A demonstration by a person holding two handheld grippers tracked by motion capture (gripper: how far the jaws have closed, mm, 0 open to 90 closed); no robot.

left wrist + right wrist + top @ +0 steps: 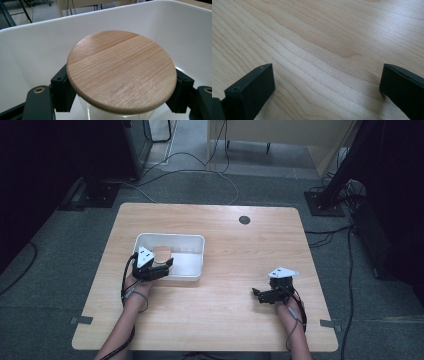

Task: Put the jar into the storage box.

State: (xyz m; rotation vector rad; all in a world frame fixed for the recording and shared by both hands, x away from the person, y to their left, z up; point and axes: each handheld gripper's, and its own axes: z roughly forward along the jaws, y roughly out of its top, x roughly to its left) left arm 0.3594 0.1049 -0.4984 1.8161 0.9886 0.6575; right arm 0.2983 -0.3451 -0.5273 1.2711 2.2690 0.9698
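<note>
The left gripper (159,265) reached over the near wall of the white rectangular plastic tub (195,240), its fingers (62,92) closed on either side of a white jar with a round, flat bamboo lid (121,70) that stood upright inside. The right gripper (263,294) rested well apart on the pale wooden surface (225,320), its fingers (249,92) spread wide and empty. The lid's smooth striped grain overhung the jar's glossy body, so the grip sat just beneath its rim.

Dim, soft overhead light; dark corners in the high view, sheen on the wooden lid (121,71).
</note>
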